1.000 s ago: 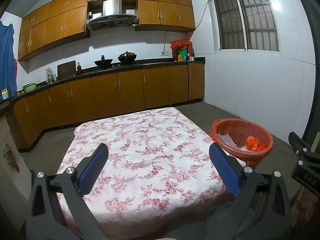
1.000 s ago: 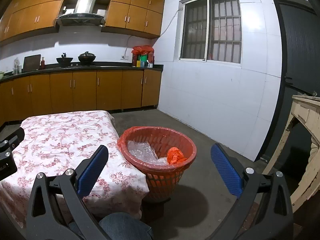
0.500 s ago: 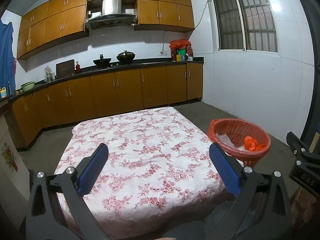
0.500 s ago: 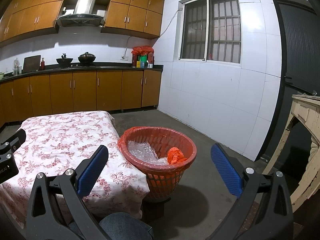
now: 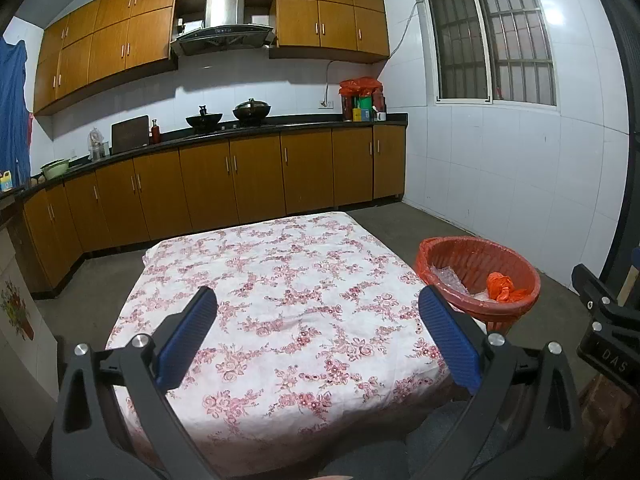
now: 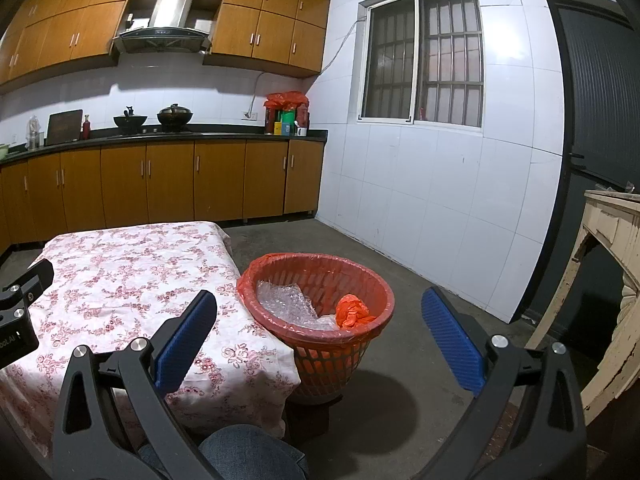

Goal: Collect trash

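A red basket (image 6: 320,272) lined with a red bag stands on the floor at the table's right side; it shows also in the left wrist view as the basket (image 5: 476,252). Inside lie crumpled clear plastic (image 6: 280,298) and an orange wad (image 6: 352,312), the wad (image 5: 502,286) seen from the left too. My left gripper (image 5: 316,312) hovers open over the near half of the floral tablecloth (image 5: 280,280), nothing between its blue pads. My right gripper (image 6: 320,312) is open in the air, nearer than the basket and holding nothing.
Brown cabinets and a black counter (image 5: 240,124) with pots run along the far wall. A worn cream wooden piece (image 6: 608,280) stands at the right. A knee in jeans (image 6: 244,456) shows below the right gripper. Bare grey floor (image 6: 420,300) lies beyond the basket.
The left wrist view has pulled back and risen slightly, so table and basket sit a little farther off. The right gripper has barely moved. Both stayed open.
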A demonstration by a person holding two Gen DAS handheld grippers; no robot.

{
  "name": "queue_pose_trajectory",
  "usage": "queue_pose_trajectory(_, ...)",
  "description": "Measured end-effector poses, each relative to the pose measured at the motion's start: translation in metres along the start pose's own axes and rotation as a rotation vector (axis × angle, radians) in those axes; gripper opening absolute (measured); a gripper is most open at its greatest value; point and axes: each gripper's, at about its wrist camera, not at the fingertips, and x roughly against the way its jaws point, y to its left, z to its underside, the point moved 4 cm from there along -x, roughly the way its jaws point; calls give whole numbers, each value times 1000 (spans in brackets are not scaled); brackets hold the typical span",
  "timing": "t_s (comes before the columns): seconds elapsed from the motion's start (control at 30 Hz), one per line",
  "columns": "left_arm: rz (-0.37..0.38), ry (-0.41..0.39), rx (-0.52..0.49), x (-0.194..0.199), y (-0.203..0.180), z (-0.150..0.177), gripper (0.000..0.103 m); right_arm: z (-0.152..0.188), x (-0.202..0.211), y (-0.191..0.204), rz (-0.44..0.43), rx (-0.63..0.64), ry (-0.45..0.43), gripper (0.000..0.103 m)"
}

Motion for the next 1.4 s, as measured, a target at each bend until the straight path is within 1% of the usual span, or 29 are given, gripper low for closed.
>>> queue_pose_trajectory(1.4, 2, 5, 1, 0, -4, 3, 99, 0, 0, -1, 0, -3, 2, 101)
